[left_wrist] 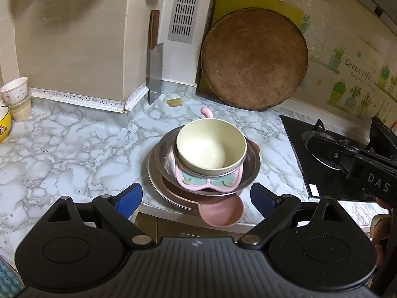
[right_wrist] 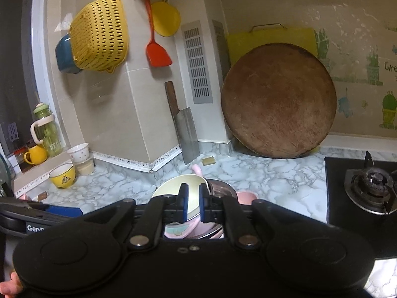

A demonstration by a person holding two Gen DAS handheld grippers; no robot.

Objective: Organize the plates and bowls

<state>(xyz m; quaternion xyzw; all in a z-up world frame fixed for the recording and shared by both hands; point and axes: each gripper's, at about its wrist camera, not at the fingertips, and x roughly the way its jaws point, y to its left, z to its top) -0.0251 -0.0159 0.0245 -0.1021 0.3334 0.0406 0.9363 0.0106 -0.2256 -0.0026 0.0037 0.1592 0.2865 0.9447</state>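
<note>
Left wrist view: the left gripper [left_wrist: 196,195] is hovering with its blue-padded fingers [left_wrist: 130,196] spread wide, holding nothing, just short of a stack of dishes at the front edge of the marble counter [left_wrist: 74,144]. The stack is sitting as follows: a cream bowl [left_wrist: 211,149] on top, resting in a pink cartoon-face dish [left_wrist: 211,182], which is lying inside a stainless steel bowl [left_wrist: 251,164], with a steel plate [left_wrist: 155,178] and a pink handled dish [left_wrist: 220,211] underneath; the pink handle part is overhanging the counter edge. The right gripper [left_wrist: 352,159] is entering from the right over the black gas hob [left_wrist: 297,149]; its fingertips are not showing here. A round wooden chopping board [left_wrist: 254,59] is leaning against the back wall, a cleaver [left_wrist: 155,72] is standing upright against the wall corner, and a white cup [left_wrist: 15,89] and a yellow bowl [left_wrist: 3,126] are sitting at far left.

Right wrist view: the right gripper [right_wrist: 193,202] is sitting over the stack with its fingers drawn close, a narrow gap remaining between the blue pads [right_wrist: 184,204]. The rim of the cream bowl [right_wrist: 171,186] is passing through that gap; whether the pads are actually touching it, I cannot tell. The stainless steel bowl [right_wrist: 220,188] is showing just right of the fingers, the pink cartoon-face dish [right_wrist: 178,231] below them. A yellow colander [right_wrist: 99,34] and a red spatula [right_wrist: 155,49] are hanging on the wall; the gas burner [right_wrist: 372,191] is at right.
</note>
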